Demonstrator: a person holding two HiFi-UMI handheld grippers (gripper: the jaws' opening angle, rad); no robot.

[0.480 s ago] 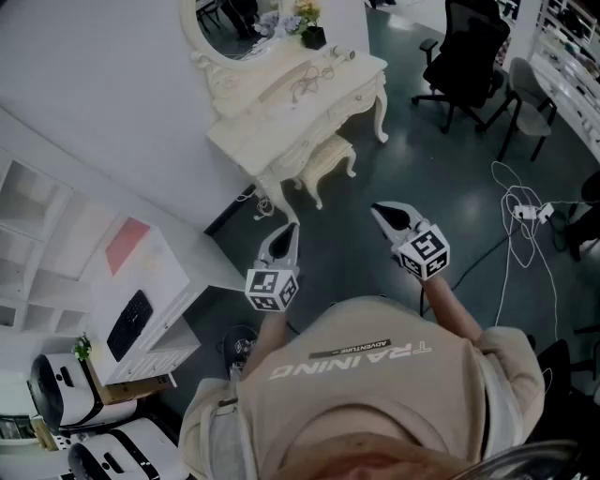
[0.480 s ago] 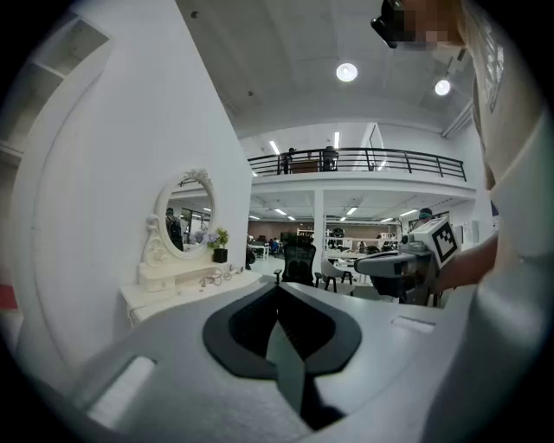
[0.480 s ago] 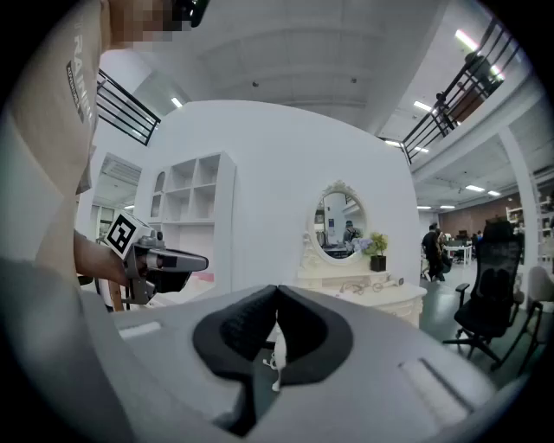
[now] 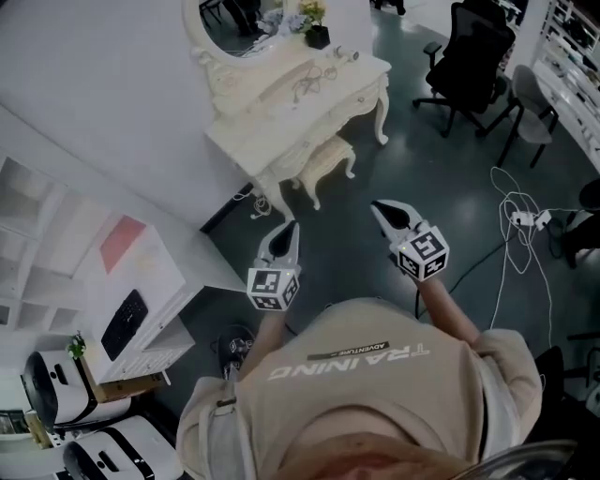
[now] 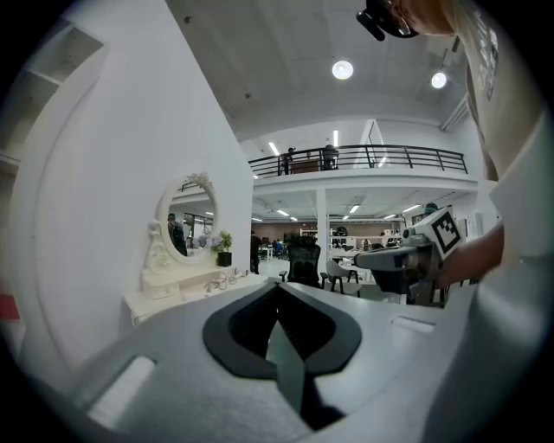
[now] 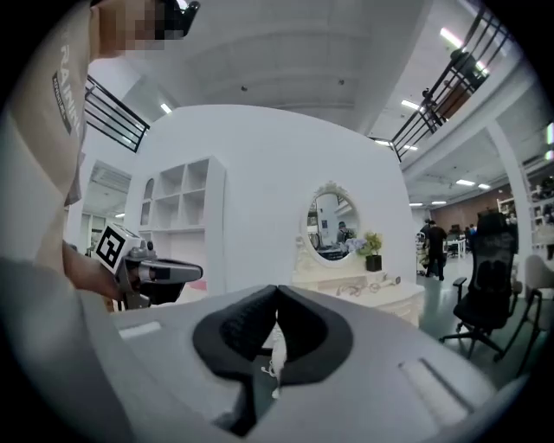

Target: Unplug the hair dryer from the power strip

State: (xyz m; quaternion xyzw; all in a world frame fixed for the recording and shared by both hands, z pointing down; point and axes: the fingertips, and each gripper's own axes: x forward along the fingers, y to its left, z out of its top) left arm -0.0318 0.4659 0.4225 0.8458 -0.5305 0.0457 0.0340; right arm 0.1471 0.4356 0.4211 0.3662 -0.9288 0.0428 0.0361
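Note:
Both grippers are held out level over the dark floor, apart from everything. My left gripper (image 4: 292, 225) (image 5: 279, 285) is shut and empty. The right gripper (image 4: 377, 208) (image 6: 277, 290) is shut too, nothing between its pads. Ahead stands a white vanity table (image 4: 281, 117) (image 6: 381, 298) (image 5: 173, 294) with an oval mirror (image 4: 234, 23). On its top lie thin cords (image 4: 309, 84) and a small pale object (image 4: 345, 53) that may be the hair dryer. A white power strip (image 4: 525, 217) with looped cables lies on the floor at the far right.
A padded stool (image 4: 323, 159) stands under the vanity. A black office chair (image 4: 469, 61) and a grey chair (image 4: 530, 103) are at the back right. A white shelf unit (image 4: 141, 281) stands at the left by the wall, with white appliances (image 4: 56, 394) below it.
The room has slid slightly in the head view. Both grippers keep their places and stay shut.

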